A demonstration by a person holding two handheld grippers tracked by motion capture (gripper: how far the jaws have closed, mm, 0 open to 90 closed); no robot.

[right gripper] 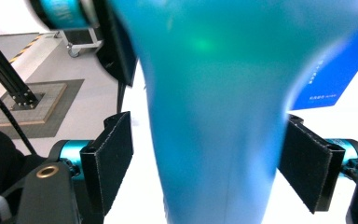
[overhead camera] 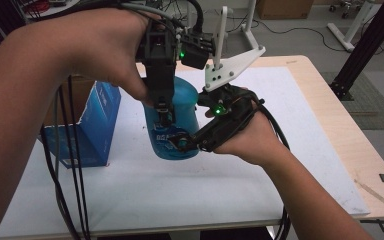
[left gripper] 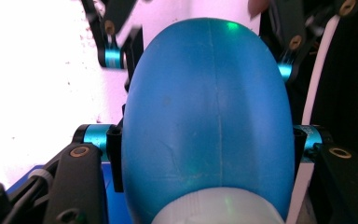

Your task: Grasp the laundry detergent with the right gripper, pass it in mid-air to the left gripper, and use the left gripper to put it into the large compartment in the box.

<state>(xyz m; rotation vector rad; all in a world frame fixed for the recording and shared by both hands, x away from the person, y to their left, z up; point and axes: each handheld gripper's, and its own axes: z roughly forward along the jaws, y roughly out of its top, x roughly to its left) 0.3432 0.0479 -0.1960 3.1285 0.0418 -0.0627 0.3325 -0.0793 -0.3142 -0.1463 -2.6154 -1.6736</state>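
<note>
Forearms are coming in from the bottom and left edges of the high view, each hand carrying a gripper at the centre of the frame. Between them a blue bottle [overhead camera: 177,120] is being held above the white surface [overhead camera: 205,190], its base just over the sheet. At upper centre, the left gripper [overhead camera: 164,112] is pointing down over the bottle; in the left gripper view its jaws are pressing against both sides of the bottle's [left gripper: 209,116] rounded body, gripping it, with a pale cap at the bottom edge of that frame. Right of centre in the high view, the right gripper [overhead camera: 182,142] is reaching in from the side toward the bottle's lower part. In the right gripper view its jaws are standing partly open on either side of the bottle [right gripper: 214,130], with a gap showing at the left pad, so they are not clamping it. A blue box [overhead camera: 97,125] is standing at the left of the high view, near the bottle.
</note>
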